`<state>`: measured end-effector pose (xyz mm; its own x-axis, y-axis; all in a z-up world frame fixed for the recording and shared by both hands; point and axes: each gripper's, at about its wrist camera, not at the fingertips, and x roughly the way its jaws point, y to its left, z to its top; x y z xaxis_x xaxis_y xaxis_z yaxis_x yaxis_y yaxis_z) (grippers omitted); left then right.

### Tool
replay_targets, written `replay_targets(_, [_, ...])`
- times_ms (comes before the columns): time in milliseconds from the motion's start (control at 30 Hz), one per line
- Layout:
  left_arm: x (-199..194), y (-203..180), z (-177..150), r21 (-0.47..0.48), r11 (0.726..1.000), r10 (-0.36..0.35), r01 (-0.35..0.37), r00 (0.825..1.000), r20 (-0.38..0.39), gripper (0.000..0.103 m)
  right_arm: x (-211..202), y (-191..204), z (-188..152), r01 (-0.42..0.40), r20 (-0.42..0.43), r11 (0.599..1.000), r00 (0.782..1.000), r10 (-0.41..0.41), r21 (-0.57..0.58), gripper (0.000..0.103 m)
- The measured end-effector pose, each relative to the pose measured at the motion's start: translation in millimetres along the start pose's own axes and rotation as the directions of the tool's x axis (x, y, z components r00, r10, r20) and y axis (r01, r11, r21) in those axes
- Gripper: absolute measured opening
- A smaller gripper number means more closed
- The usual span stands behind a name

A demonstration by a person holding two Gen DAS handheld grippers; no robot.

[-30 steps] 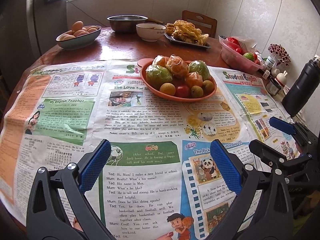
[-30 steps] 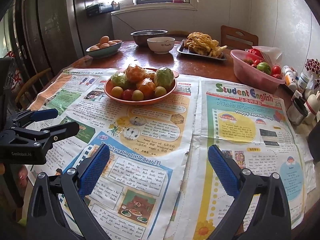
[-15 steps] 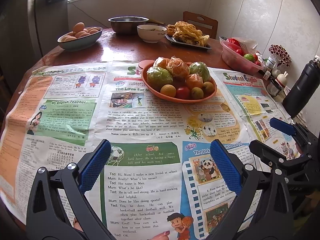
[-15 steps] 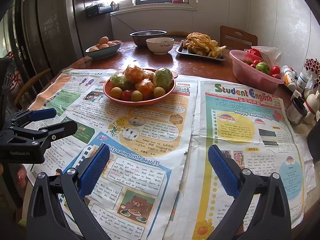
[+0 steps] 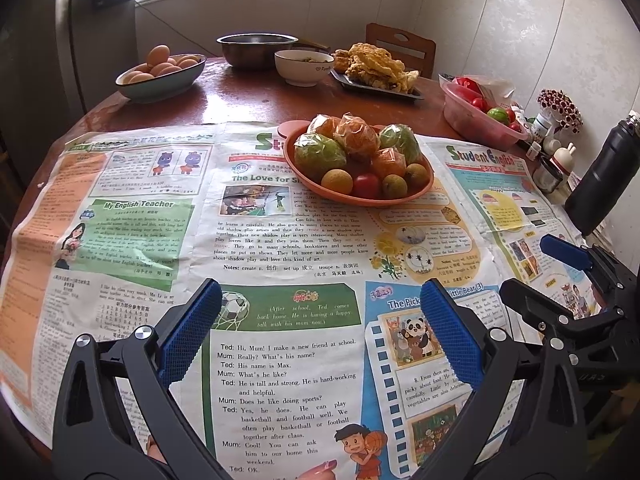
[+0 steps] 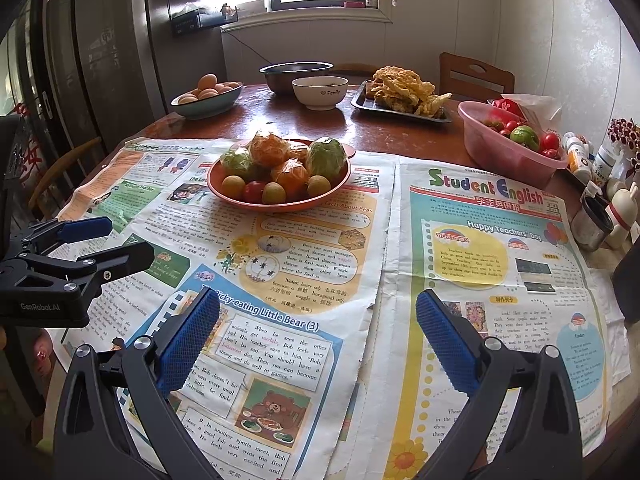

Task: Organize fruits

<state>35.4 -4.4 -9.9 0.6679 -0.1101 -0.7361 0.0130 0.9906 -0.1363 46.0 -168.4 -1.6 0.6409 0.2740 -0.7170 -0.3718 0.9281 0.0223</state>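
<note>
An orange plate piled with fruit sits mid-table on spread newspapers: wrapped oranges, wrapped green fruits, small yellow-brown fruits and a red one. My left gripper is open and empty, low over the newspaper near the front edge; it also shows in the right wrist view. My right gripper is open and empty to its right; it also shows in the left wrist view.
A pink basin with tomatoes stands at the back right. A bowl of eggs, a steel bowl, a white bowl and a tray of fried food stand behind. A black bottle and small jars crowd the right edge.
Both grippers drift slightly; the plate sits a little lower in both views. Both stay open and empty. Nothing on the table has moved.
</note>
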Motion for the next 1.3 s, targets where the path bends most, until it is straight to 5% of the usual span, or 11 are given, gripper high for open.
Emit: replay_targets(1300, [-6.0,1.2,3.3,-0.015,1.0,0.016,-0.015,1.0,0.013,0.093,2.9,-4.0,-1.3,0.015,-0.018,1.0,1.0,-0.015,0.009,0.099])
